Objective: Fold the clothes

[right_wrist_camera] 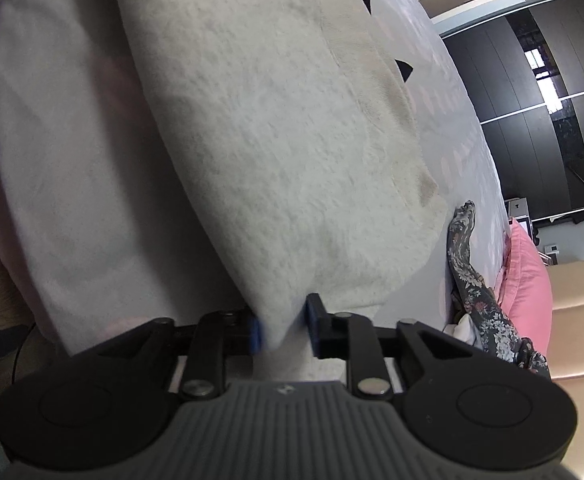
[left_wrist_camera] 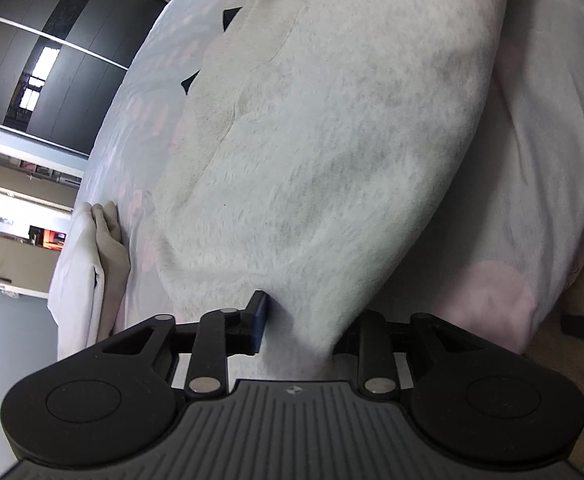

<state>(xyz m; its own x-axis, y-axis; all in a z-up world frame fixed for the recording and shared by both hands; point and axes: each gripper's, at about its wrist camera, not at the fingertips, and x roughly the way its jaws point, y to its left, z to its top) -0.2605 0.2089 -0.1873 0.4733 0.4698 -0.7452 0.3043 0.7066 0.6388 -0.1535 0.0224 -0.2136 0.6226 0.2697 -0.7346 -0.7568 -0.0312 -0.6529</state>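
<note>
A fuzzy pale grey-white sweater (left_wrist_camera: 332, 140) with small black triangle marks lies stretched across the bed, filling most of both views. My left gripper (left_wrist_camera: 304, 320) is shut on one corner of it; the cloth bunches over the right finger and hides it, and the blue pad of the left finger presses the fabric. In the right wrist view the same sweater (right_wrist_camera: 271, 140) runs away from my right gripper (right_wrist_camera: 283, 330), whose blue-padded fingers are shut on another corner of the hem. The held edge is lifted off the bed.
The bed sheet (left_wrist_camera: 131, 140) is pale with faint pink patches. A beige and white garment pile (left_wrist_camera: 99, 256) lies at its left edge. A dark floral garment (right_wrist_camera: 476, 280) and a pink pillow (right_wrist_camera: 528, 280) lie at the right. Dark wardrobe doors (right_wrist_camera: 552, 120) stand beyond.
</note>
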